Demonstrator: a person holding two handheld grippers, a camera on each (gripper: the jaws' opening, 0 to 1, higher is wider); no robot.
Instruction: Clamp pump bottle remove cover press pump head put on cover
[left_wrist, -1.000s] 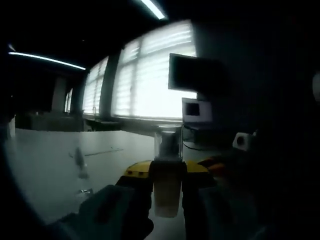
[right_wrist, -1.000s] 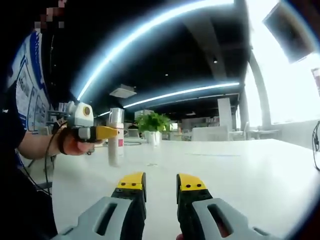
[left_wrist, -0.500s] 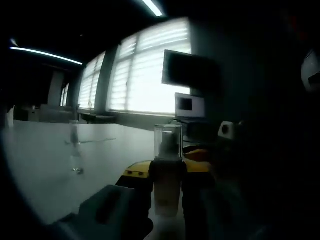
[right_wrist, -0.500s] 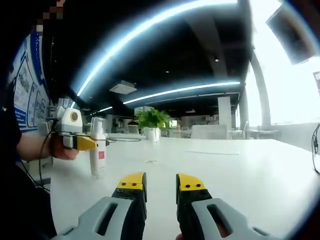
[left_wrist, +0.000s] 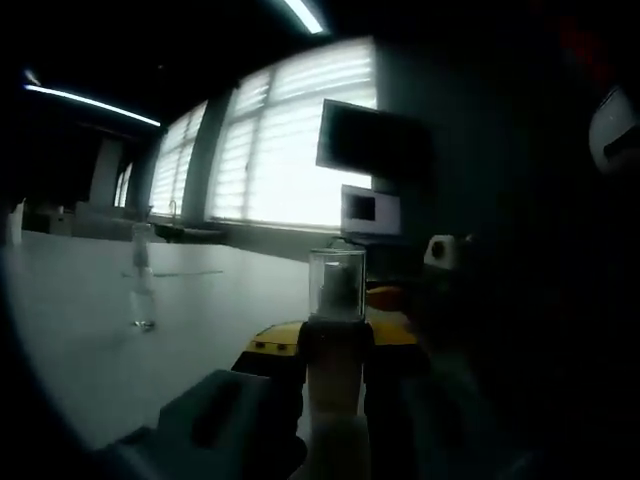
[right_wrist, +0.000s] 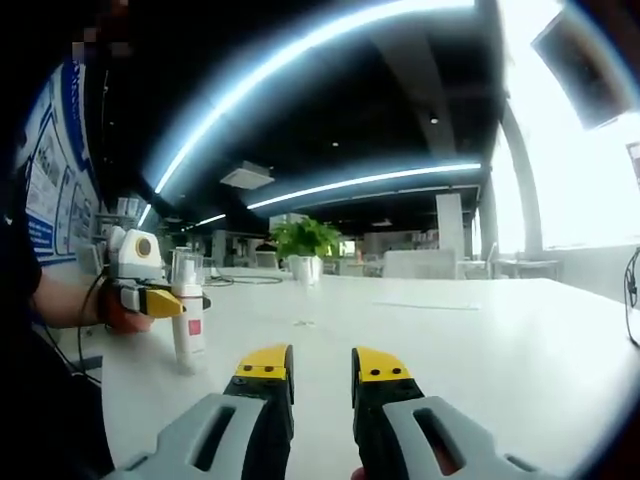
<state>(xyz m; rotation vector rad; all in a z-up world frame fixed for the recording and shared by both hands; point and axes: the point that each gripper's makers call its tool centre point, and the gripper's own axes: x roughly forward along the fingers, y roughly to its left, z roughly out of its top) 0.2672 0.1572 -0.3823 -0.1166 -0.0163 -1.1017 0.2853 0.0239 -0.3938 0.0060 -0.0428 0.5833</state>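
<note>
- Setting: an open office with ceiling light strips, blinded windows and a long white table (right_wrist: 480, 340).
- Pump bottle (right_wrist: 187, 322): upright on the table, its clear cover (left_wrist: 336, 284) still on; the pink label is too small to read.
- Left gripper (right_wrist: 165, 301): jaws clamped on the bottle's body.
- Right gripper (right_wrist: 320, 375): jaws narrowly parted, holding nothing, above the table.
- Background: potted plant (right_wrist: 305, 245); dark monitor (left_wrist: 362, 142) by the window.

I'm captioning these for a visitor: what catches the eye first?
The pump bottle, clear cover on, stands on the white table, clamped in the left tongs. The right tongs sit open, yellow-tipped, at the right gripper view's bottom. Bright blinded windows glow behind the bottle in the left gripper view.
</note>
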